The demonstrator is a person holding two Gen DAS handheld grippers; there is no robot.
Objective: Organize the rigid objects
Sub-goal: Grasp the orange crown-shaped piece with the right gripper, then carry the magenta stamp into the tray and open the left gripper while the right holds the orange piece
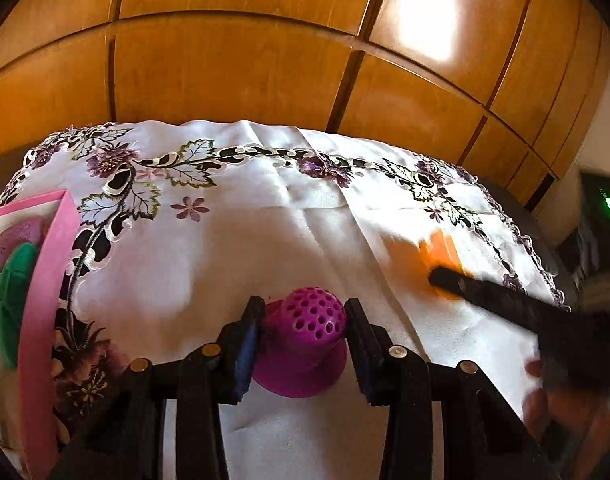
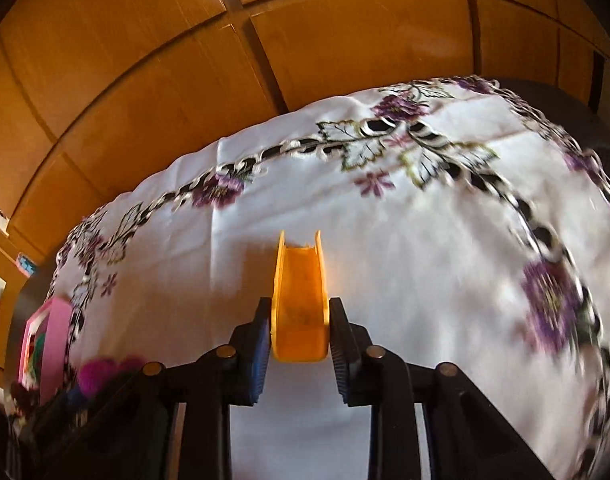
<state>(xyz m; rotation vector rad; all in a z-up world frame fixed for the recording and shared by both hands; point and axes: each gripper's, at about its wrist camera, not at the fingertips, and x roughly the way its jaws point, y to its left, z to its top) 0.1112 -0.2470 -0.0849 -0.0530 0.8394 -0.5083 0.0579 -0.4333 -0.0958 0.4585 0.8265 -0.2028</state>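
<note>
My left gripper [image 1: 305, 308] is shut on a purple plastic piece [image 1: 301, 344] with a domed, hole-studded top and a flared base, held just above the white cloth. My right gripper [image 2: 300, 308] is shut on a yellow-orange channel-shaped piece [image 2: 299, 272], its pads pressing both side walls near the lower end. In the left wrist view that orange piece [image 1: 437, 252] is a blur at the right, with one black finger [image 1: 485, 292] of the right gripper beside it. The purple piece [image 2: 101, 376] shows blurred at the lower left of the right wrist view.
A pink tray [image 1: 45, 280] at the left edge holds a green shape [image 1: 9, 292] and a mauve one [image 1: 13, 240]; the same pink tray [image 2: 55, 332] shows from the right wrist. The table wears a white cloth [image 1: 225, 240] with purple flower embroidery. Wooden cabinet doors [image 1: 225, 60] stand behind.
</note>
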